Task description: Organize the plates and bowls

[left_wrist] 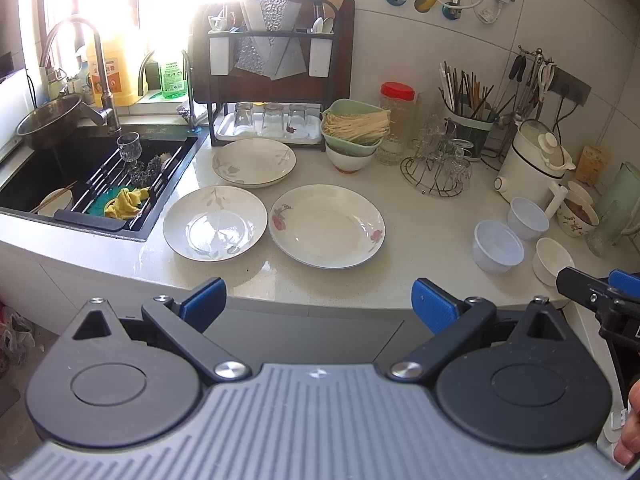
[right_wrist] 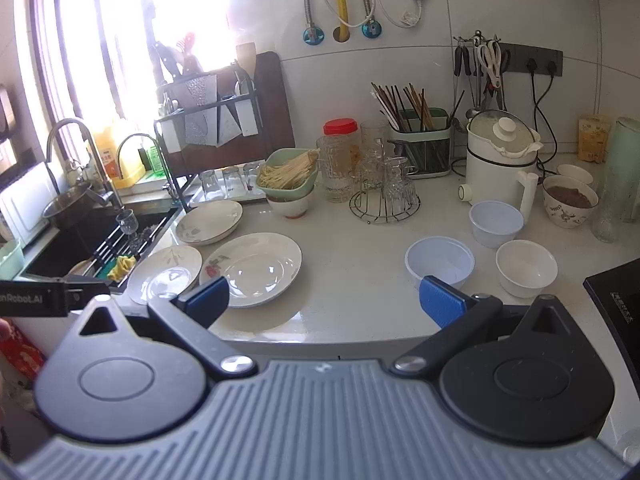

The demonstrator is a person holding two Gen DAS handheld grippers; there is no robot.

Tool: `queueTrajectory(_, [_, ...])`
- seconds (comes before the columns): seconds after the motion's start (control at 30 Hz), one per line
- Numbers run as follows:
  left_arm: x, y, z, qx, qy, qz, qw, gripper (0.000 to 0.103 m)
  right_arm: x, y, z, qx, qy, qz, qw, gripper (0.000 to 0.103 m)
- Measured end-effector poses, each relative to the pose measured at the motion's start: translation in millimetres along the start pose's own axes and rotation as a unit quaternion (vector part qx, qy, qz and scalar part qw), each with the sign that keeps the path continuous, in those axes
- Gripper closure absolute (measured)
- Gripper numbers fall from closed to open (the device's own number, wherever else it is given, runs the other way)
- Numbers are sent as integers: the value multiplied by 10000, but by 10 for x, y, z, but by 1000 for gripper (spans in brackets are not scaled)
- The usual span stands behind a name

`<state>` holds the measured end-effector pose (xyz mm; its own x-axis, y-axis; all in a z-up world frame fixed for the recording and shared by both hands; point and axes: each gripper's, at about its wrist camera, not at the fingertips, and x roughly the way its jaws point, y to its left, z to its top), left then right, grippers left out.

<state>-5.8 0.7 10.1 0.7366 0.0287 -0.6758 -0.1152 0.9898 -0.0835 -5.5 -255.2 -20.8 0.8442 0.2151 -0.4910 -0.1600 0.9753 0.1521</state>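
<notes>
Three white plates lie on the counter: a leaf-patterned one [left_wrist: 215,227] near the sink, a red-flower one [left_wrist: 327,226] beside it, and a third [left_wrist: 254,162] behind them. They also show in the right wrist view, the flower plate [right_wrist: 256,264] nearest. Two pale blue bowls [right_wrist: 439,262] [right_wrist: 496,222] and a white bowl [right_wrist: 526,267] stand at the right. My left gripper [left_wrist: 318,300] is open and empty, short of the counter edge. My right gripper [right_wrist: 324,298] is open and empty over the counter's front edge.
A black sink [left_wrist: 100,176] with a rack, glass and yellow cloth is at the left. A dish rack [left_wrist: 276,80], a green bowl of noodles [left_wrist: 354,126], a glass stand [left_wrist: 438,168], a white kettle [left_wrist: 534,160] and a chopstick holder [left_wrist: 470,120] line the back. A cooktop [right_wrist: 620,308] is at the right.
</notes>
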Motion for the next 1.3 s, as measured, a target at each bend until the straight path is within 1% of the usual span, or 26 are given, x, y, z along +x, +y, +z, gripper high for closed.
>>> queueTrajectory(0.6, [9, -16, 13, -22, 18, -33, 10000, 2, 41, -5, -2, -25, 100, -28, 9999, 0])
queueTrajectory(0.83, [15, -45, 50, -52, -2, -44, 10000, 2, 36, -20, 15, -31, 7, -47, 10000, 0])
queueTrajectory(1.0, [27, -43, 33, -157, 45, -109, 9998, 2, 32, -50, -1, -5, 16, -43, 10000, 0])
queueTrajectory(1.1, [26, -44, -6, -204, 59, -81, 9997, 2, 34, -89, -9, 57, 45, 53, 10000, 0])
queueTrajectory(1.3, [3, -57, -45, -204, 39, 10, 9998, 2, 42, -111, -21, 70, 88, 45, 9999, 0])
